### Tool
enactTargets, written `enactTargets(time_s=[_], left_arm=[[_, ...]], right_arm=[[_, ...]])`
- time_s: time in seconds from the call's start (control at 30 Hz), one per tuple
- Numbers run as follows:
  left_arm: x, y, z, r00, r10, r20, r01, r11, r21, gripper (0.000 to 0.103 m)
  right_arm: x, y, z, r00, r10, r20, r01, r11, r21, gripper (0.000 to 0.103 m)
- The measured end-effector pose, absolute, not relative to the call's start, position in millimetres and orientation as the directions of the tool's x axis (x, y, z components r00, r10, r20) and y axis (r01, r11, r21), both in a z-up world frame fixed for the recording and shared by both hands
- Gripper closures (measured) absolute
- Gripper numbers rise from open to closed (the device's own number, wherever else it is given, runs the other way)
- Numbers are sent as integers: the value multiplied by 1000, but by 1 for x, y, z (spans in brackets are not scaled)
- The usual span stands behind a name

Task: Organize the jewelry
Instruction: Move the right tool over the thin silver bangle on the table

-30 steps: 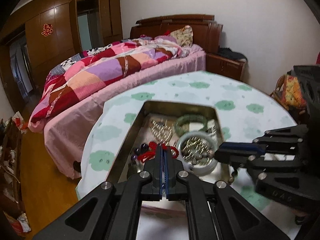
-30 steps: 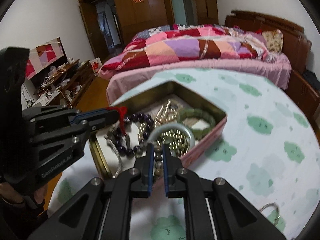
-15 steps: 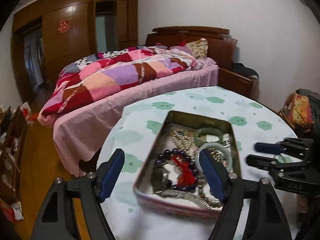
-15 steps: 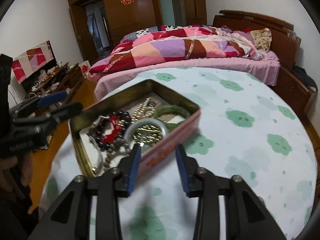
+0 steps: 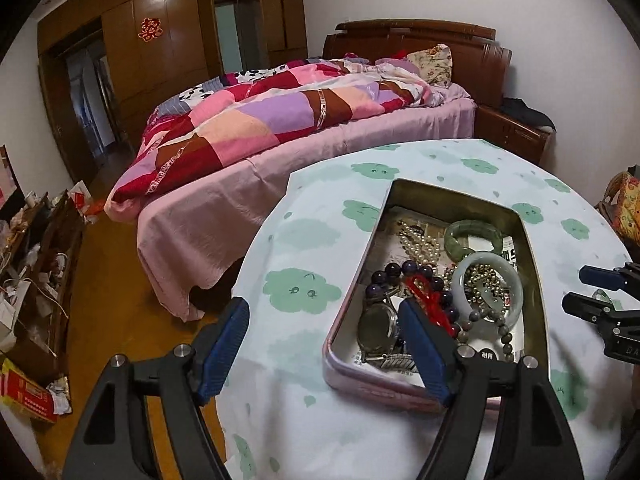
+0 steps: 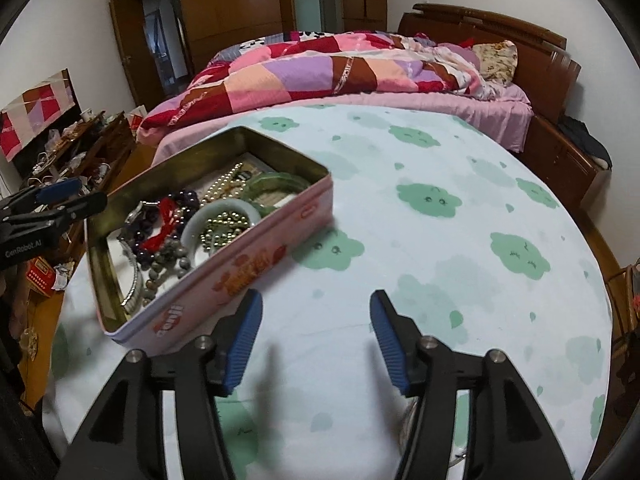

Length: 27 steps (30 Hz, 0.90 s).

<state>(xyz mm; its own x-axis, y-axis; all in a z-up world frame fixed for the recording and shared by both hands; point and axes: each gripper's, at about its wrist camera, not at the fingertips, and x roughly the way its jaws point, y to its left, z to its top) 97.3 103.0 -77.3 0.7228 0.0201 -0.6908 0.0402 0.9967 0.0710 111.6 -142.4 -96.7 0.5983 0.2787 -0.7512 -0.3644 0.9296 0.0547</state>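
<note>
A pink tin box sits on the round table, holding several pieces of jewelry. Inside lie a purple bead bracelet with a red tassel, a white jade bangle, a green bangle, pearls and a watch. My left gripper is open, its right finger over the tin's near corner, holding nothing. My right gripper hovers above bare cloth to the right of the tin; its jaws are opening with nothing between them. Each gripper also shows at the other view's edge.
The table wears a white cloth with green clouds; its left edge drops to the wooden floor. A bed with a patchwork quilt stands behind it. A cluttered low shelf lines the left wall.
Both grippers were shut over the tin, the left on the red tassel and the right at the white bangle. Both have opened and drawn back; the jewelry now lies in the tin.
</note>
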Motion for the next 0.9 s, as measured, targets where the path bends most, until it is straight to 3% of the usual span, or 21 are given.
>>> enactTargets(time_s=[0.2, 0.47, 0.6, 0.9], left_arm=[[96, 113, -73, 725, 64, -686, -1, 996, 92, 26], [102, 127, -75, 705, 125, -698, -64, 992, 113, 26], [103, 124, -76, 701, 124, -702, -56, 991, 118, 26], [106, 100, -78, 694, 101, -713, 0, 990, 140, 26]], right_arm=[[106, -151, -97, 611, 250, -751, -344, 938, 32, 30], [106, -164, -106, 595, 222, -773, -306, 951, 38, 29], [102, -168, -107, 598, 212, -773, -300, 953, 29, 24], [97, -179, -108, 599, 195, -777, -277, 961, 27, 24]])
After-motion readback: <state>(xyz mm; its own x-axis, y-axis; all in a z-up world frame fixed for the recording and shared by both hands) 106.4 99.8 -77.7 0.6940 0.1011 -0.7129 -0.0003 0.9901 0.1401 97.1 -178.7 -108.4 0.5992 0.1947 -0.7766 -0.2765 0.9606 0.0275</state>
